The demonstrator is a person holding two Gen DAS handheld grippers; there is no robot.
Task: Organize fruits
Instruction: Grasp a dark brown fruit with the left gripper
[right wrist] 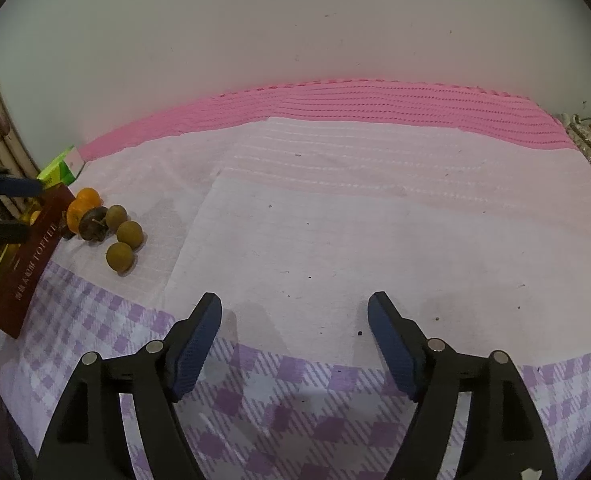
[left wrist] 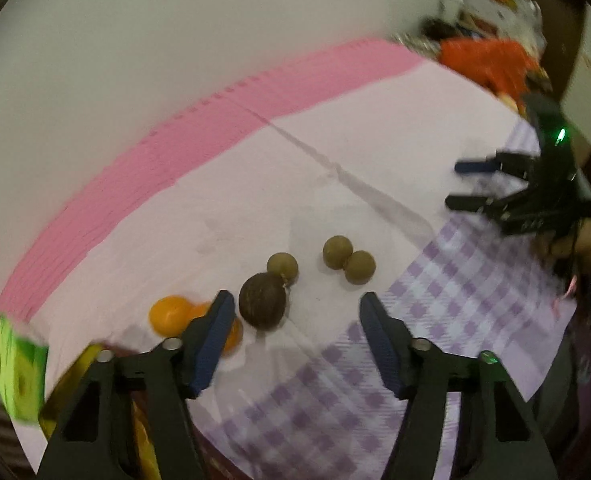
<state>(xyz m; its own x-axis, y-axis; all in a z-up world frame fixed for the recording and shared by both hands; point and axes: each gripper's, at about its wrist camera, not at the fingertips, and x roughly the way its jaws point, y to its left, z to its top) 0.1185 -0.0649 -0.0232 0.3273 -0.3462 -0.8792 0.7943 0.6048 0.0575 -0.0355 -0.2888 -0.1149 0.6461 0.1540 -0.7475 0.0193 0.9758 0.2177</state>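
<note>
A: How are the claws shown?
B: The left gripper (left wrist: 293, 306) is held wide open with nothing grasped; the right gripper (right wrist: 295, 308) is likewise spread and empty above the checked cloth (right wrist: 335, 420).

A: Where is the fruit located?
B: A dark brown fruit (left wrist: 262, 305), three olive-brown fruits (left wrist: 337, 252) and oranges (left wrist: 170, 315) are clustered just beyond the left fingertips, beside a red toffee box (right wrist: 31, 264).

"TOFFEE" in pale caps on dark red box (right wrist: 31, 264), far left; smaller txt beside unreadable
</note>
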